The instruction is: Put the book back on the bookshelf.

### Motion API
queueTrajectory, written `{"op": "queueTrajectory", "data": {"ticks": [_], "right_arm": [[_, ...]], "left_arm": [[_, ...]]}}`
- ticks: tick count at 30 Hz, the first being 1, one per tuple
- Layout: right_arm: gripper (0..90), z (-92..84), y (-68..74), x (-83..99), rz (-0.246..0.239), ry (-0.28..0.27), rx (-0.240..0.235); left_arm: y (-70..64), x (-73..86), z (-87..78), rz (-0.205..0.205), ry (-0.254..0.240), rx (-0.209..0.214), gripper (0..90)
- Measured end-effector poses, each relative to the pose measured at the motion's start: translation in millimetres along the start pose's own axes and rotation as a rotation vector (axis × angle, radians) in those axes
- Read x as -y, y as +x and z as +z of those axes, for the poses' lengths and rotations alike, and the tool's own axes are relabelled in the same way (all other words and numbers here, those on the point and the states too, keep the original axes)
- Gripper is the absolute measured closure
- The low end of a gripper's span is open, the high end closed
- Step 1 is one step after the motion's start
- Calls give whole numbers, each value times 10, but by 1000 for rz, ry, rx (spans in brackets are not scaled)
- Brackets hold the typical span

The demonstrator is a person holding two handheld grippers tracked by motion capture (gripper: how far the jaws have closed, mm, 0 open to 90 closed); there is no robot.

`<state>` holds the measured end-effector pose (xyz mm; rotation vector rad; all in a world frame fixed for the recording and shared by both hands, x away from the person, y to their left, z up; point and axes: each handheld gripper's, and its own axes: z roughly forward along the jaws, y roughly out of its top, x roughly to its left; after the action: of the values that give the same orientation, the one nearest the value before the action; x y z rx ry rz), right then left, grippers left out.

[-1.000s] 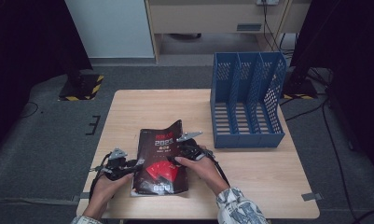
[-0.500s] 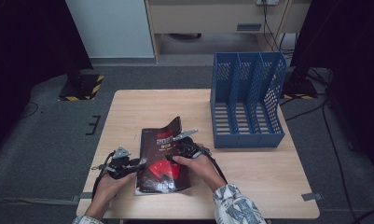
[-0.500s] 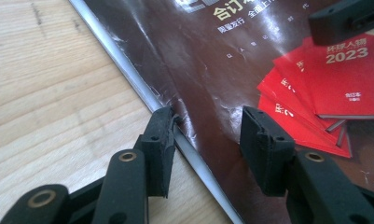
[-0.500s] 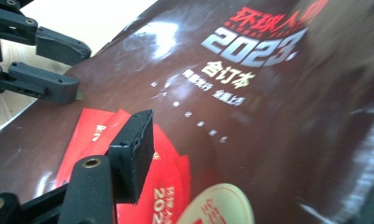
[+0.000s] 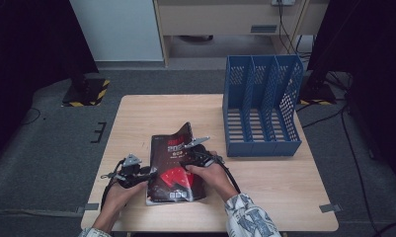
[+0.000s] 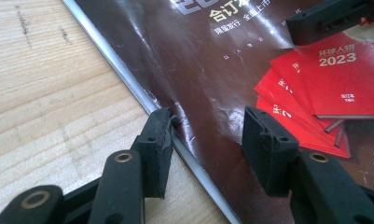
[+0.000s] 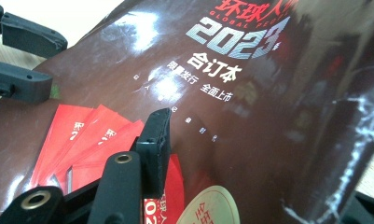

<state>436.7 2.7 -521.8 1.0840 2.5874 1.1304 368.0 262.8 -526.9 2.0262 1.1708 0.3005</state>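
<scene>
Nearest the lower edge of the high view, two forearms are seen coming in over the wooden counter, the right one in a patterned sleeve. In the left hand the left tongs are held at the left border of a dark glossy magazine; in the left gripper view their jaws are seen parted, one tip set on the counter against the magazine's edge and the other resting on the cover, with nothing pinched between them. The right hand is laid on the magazine's right side with the right tongs. In the right gripper view one jaw is seen lying over the cover while the other is hidden by the lifted page, so how far those tongs are open cannot be told. The magazine lies flat near the counter's front edge, its far right corner curled upward. Farther back, to the right, a blue three-slot file rack stands upright on the counter, apart from the magazine.
</scene>
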Motion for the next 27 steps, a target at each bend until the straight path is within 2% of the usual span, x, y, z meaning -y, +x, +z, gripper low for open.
{"op": "queueTrajectory", "data": {"ticks": [2,4,7,14,18,22,24,27], "right_arm": [[511,5,-10,-8,5,13,-8],[503,5,-15,-17,14,21,-13],[520,-7,-23,-28,-5,15,-18],[549,-1,-28,-46,10,46,-19],[658,-9,-34,-51,21,35,-1],[770,-62,-56,-76,21,-18,8],[801,-102,-54,-99,22,-42,9],[814,-133,-48,-119,11,-57,5]], "left_arm": [[-8,-7,9,10,2,-6,524],[-24,-7,16,31,3,-13,522],[-37,-11,19,30,7,-17,518],[-38,-17,26,12,2,-17,512],[-29,-17,27,3,-3,-9,514],[-41,-22,42,2,-4,4,513],[-26,-28,64,-8,-16,21,470],[5,-42,103,-27,-40,24,418]]}}
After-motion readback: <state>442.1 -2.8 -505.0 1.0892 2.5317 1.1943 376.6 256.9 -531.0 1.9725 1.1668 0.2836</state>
